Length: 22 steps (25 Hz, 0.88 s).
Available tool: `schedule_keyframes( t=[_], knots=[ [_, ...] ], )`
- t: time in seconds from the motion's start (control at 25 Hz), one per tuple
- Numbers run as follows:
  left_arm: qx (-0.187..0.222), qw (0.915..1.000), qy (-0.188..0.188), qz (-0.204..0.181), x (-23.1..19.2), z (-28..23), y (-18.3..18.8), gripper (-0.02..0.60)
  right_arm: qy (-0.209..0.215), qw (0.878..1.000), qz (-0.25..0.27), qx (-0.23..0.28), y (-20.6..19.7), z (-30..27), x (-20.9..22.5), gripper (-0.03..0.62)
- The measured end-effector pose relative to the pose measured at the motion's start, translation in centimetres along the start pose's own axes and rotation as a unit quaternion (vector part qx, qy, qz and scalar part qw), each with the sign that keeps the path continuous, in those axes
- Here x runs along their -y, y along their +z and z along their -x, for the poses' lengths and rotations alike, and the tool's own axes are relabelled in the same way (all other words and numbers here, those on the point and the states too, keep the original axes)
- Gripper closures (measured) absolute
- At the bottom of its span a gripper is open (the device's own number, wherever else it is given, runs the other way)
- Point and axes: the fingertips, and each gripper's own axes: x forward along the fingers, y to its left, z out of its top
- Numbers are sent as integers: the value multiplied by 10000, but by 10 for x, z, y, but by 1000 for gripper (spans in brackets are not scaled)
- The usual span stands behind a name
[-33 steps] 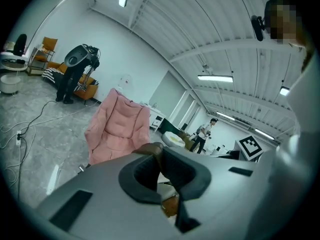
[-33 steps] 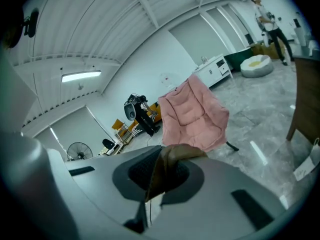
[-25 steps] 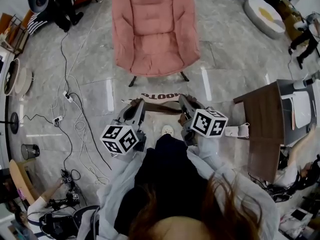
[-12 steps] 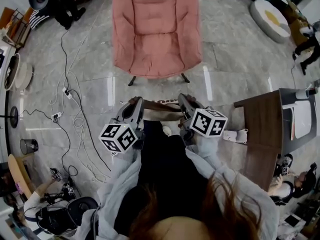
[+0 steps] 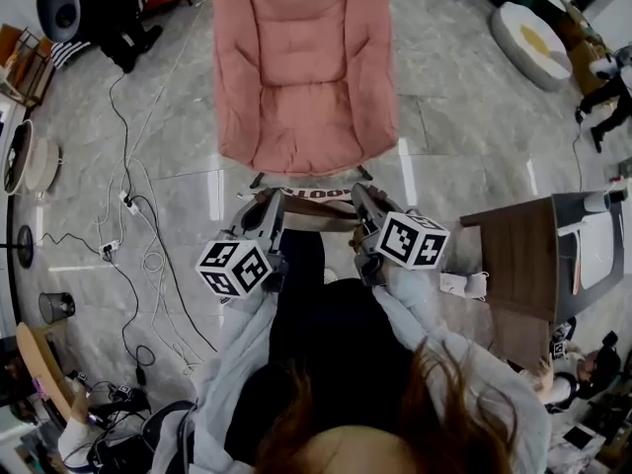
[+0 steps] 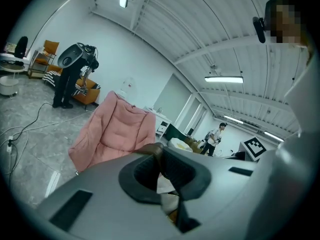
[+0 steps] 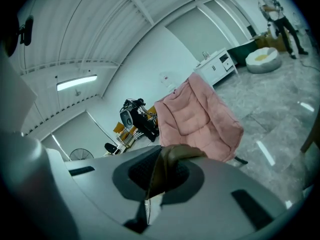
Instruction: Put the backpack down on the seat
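Note:
A pink padded chair (image 5: 304, 67) stands on the grey floor just ahead of me; its seat (image 5: 306, 131) is bare. The chair also shows in the left gripper view (image 6: 112, 131) and in the right gripper view (image 7: 197, 116). Both grippers are held side by side in front of the chair's near edge. My left gripper (image 5: 265, 207) and right gripper (image 5: 363, 201) are each shut on the backpack's brown strap (image 5: 318, 213), which spans between them. A lettered part of the backpack (image 5: 314, 195) shows just beyond the strap. The strap is pinched in the left jaws (image 6: 159, 151) and the right jaws (image 7: 162, 156).
Loose cables (image 5: 138, 215) trail over the floor at the left. A brown wooden table (image 5: 513, 260) stands close on the right. A white round cushion (image 5: 528, 30) lies at the far right, and a person (image 5: 602, 82) walks there. A black machine (image 5: 74, 3) stands at the far left.
The chair has come nearer to the grippers in the head view. Both grippers keep their hold on the strap and stay side by side.

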Motion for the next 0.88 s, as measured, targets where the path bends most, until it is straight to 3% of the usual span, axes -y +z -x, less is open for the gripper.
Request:
schedule_keyframes(
  t=[0.48, 0.88],
  knots=[
    [-40, 9993, -356, -86, -34, -106, 76, 557, -192, 9995, -23, 242, 97, -79, 7, 585],
    [-115, 9982, -584, -120, -70, -179, 121, 557, -295, 9987, -80, 397, 151, -143, 15, 585]
  ],
)
